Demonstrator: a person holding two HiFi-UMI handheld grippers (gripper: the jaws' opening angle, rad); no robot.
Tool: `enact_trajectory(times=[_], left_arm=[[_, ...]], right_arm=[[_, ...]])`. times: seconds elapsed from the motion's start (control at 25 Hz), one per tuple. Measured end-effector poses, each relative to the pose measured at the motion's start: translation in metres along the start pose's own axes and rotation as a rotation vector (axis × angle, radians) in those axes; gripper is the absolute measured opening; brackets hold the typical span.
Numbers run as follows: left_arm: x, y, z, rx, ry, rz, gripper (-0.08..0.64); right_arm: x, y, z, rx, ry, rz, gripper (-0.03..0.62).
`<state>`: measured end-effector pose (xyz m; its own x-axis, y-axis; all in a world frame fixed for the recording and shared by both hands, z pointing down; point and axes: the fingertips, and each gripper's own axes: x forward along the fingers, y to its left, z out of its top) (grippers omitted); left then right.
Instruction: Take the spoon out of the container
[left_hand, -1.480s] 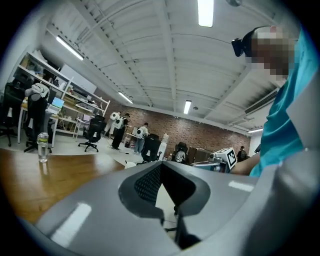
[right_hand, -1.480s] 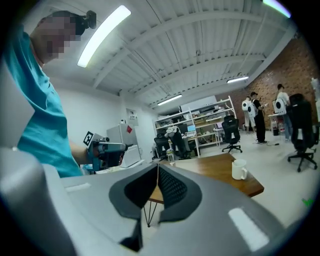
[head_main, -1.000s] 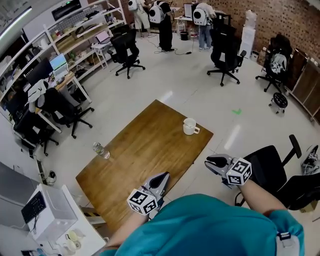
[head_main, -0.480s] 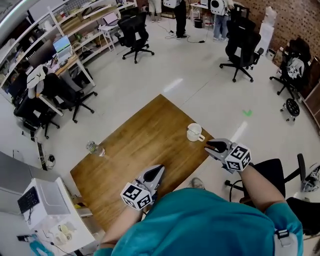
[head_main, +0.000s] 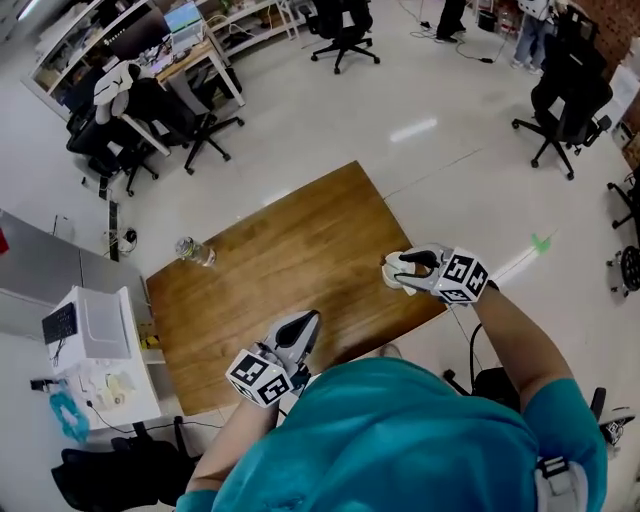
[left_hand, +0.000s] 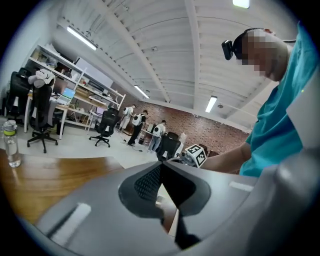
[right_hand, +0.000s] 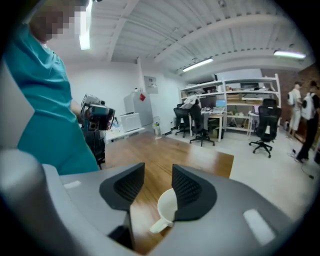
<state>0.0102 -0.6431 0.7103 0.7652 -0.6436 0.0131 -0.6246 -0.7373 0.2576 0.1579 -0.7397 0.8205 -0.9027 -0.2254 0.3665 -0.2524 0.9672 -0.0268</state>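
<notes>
Your right hand-held gripper (right_hand: 157, 182), jaws opening with nothing between them, hangs just above the cup (right_hand: 167, 206). The left hand-held gripper (head_main: 305, 325), jaws together, sits well away from it. No spoon shows.

A cup (head_main: 392, 277) stood on the wooden table (head_main: 270, 275), at its right edge. A water bottle (head_main: 193, 251) stood upright at the table's left corner, well apart from the cup. Left of the table, a boxy appliance (head_main: 85, 325) sat on a counter. Office chairs (head_main: 185, 115) and a desk (head_main: 195, 55) stood beyond the table.
</notes>
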Motion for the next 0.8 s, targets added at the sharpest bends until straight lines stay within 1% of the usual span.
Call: enact_trajectory(times=[0.12, 0.24, 0.32, 0.4, 0.52, 0.64, 0.8], left_arm=[[0.040, 0.004, 0.001, -0.018, 0.015, 0.047, 0.003], [0.068, 0.010, 0.016, -0.032, 0.026, 0.075, 0.003], [0.081, 0.013, 0.032, -0.040, 0.034, 0.089, 0.003], [0.090, 0.018, 0.046, -0.047, 0.039, 0.102, 0.003], [0.105, 0.029, 0.057, -0.056, 0.055, 0.117, 0.003], [0.124, 0.033, 0.059, -0.046, 0.075, 0.119, 0.003], [0.125, 0.041, 0.057, -0.031, 0.089, 0.127, 0.003]], right_arm=[[0.001, -0.048, -0.031, -0.081, 0.113, 0.090, 0.192], [0.002, -0.088, -0.045, -0.145, 0.225, 0.157, 0.220], [0.001, -0.102, -0.050, -0.184, 0.302, 0.223, 0.241], [0.004, -0.109, -0.050, -0.207, 0.354, 0.290, 0.244], [0.013, -0.126, -0.048, -0.188, 0.370, 0.350, 0.242], [0.011, -0.145, -0.054, -0.122, 0.349, 0.379, 0.239], [0.016, -0.149, -0.066, -0.043, 0.322, 0.418, 0.215]])
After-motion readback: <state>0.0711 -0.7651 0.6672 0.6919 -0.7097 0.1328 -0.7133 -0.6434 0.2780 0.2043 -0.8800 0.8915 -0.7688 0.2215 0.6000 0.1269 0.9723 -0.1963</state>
